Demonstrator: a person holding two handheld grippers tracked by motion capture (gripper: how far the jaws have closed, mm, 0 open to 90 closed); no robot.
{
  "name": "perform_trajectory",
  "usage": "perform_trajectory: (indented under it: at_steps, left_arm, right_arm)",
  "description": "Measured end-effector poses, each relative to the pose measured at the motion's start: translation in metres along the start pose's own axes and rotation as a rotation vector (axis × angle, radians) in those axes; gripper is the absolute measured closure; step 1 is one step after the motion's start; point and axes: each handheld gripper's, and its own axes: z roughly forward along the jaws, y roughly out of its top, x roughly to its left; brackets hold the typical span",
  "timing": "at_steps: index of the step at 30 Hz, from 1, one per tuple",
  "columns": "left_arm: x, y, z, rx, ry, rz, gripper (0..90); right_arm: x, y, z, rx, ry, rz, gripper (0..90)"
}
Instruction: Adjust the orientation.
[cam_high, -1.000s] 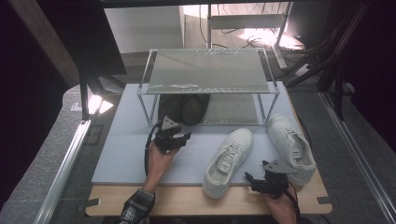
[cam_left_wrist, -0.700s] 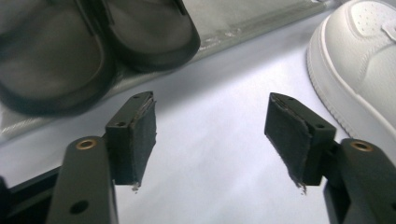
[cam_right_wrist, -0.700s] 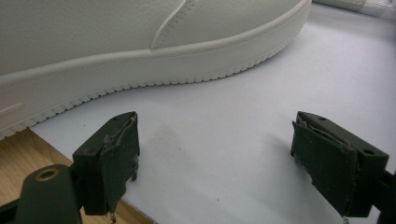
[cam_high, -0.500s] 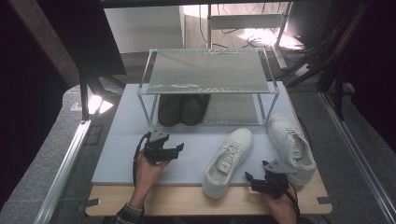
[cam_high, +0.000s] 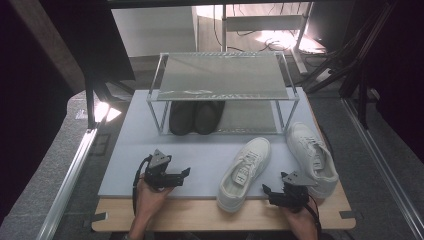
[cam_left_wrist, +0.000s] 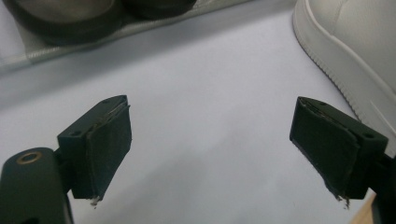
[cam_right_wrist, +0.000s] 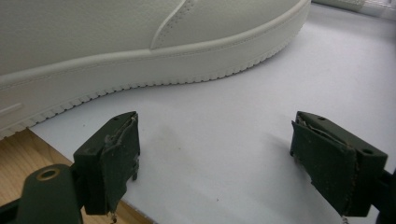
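1. Left gripper (cam_high: 186, 173) hangs over the pale grey mat (cam_high: 200, 155) with nothing between its jaws, which have just been opening wide
2. Pair of black shoes (cam_high: 195, 116) sits on the lower shelf of the metal-framed rack (cam_high: 220, 75), toes inward, so storing looks done
3. Right gripper (cam_high: 268, 192), jaws apart, waits beside the nearer white leather sneaker (cam_high: 245, 172), probably next
4. Earlier the left gripper was at the rack; now it is nearer the person

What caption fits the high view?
Both grippers, left and right, open beside white sneakers; black shoes under rack.
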Motion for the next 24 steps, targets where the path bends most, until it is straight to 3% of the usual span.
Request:
perform_trajectory:
  at_steps: [7, 11, 16, 24]
  left_arm:
    - [0.001, -0.026, -0.006, 0.004, 0.018, -0.015, 13.0]
    - [0.000, -0.037, -0.009, 0.009, 0.049, 0.002, 12.8]
    - [-0.002, -0.045, -0.008, 0.018, 0.077, 0.023, 12.3]
    - [0.001, -0.051, -0.002, 0.027, 0.093, 0.021, 11.9]
  right_arm:
    - [0.000, 0.000, 0.000, -0.003, 0.002, 0.004, 16.2]
    - [-0.001, 0.000, -0.001, -0.005, 0.000, 0.009, 17.6]
    - [-0.001, 0.000, -0.001, -0.004, 0.001, 0.006, 17.6]
    - [0.001, 0.000, 0.000, 0.001, -0.005, 0.003, 15.5]
